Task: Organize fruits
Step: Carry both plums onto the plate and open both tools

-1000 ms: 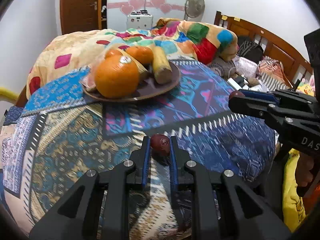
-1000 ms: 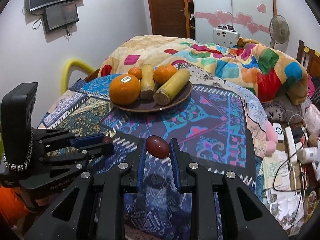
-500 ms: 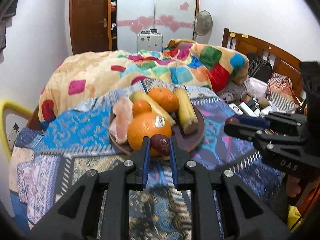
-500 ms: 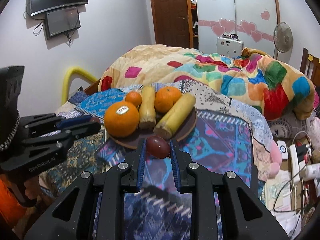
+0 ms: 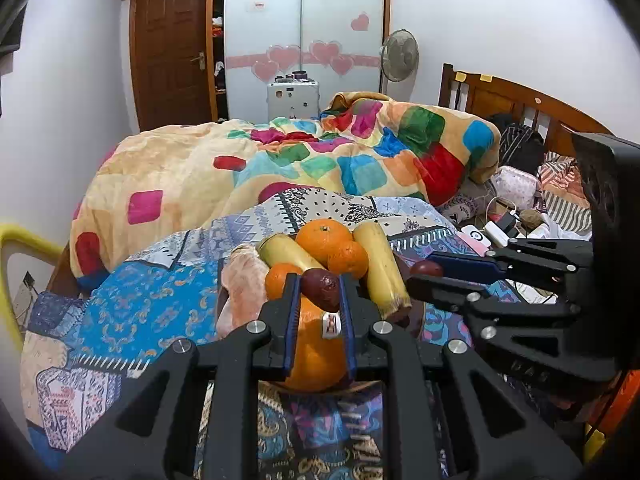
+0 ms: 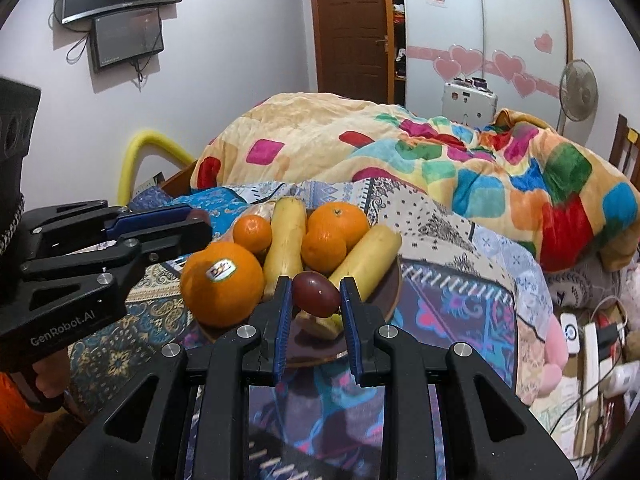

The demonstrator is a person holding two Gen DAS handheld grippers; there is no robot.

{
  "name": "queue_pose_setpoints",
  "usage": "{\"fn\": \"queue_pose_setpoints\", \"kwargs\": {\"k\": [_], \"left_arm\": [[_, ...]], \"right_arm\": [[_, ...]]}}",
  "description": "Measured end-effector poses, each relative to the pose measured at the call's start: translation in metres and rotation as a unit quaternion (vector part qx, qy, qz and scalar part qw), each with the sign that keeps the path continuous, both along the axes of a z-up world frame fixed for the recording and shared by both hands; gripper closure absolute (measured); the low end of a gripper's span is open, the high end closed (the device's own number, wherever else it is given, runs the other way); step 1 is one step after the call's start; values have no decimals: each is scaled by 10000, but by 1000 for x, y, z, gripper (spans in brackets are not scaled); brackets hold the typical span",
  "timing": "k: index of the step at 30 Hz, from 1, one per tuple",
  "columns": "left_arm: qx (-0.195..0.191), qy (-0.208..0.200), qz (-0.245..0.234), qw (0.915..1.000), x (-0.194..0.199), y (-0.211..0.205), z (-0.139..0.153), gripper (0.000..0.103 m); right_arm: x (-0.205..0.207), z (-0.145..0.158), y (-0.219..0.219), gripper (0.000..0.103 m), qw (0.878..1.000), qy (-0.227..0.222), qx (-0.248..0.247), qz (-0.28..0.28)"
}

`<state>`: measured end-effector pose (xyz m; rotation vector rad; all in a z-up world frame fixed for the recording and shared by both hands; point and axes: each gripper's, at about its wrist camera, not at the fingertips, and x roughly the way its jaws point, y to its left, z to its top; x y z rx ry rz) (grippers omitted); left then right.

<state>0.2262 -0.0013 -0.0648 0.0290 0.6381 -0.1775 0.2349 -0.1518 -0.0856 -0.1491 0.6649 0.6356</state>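
A dark brown plate (image 6: 394, 280) on the bed holds a large orange (image 6: 222, 282) with a sticker, two smaller oranges (image 6: 334, 230), and two yellow bananas (image 6: 286, 240). My left gripper (image 5: 320, 294) is shut on a small dark red fruit (image 5: 321, 289) held above the large orange (image 5: 316, 354). My right gripper (image 6: 315, 294) is shut on another dark red oval fruit (image 6: 315, 289) just over the plate's near edge. Each gripper shows in the other's view, the right one (image 5: 426, 270) and the left one (image 6: 200, 220).
The plate sits on a patterned blue cloth (image 5: 132, 308) over the bed. A colourful quilt (image 5: 320, 160) is heaped behind. A wooden headboard (image 5: 512, 100) and clutter with cables (image 6: 592, 336) lie to the right. A yellow rail (image 6: 140, 156) stands at the left.
Both grippers, each still holding its dark red fruit, have moved forward and closer to the plate. The plate of fruit now lies right under the fingertips.
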Motion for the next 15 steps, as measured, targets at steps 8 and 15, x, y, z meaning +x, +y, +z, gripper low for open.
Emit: {"fn": "queue_pose_setpoints", "kwargs": {"k": [8,15], "left_arm": [[150,68,-50,9999,19,-5,-5,85],[58,233,-54,9997,31,1,-13,85]], "right_arm": [[15,-8,16,81,9994,-41,-315,115],[25,-16,21,81,9990,121,-369,203]]}}
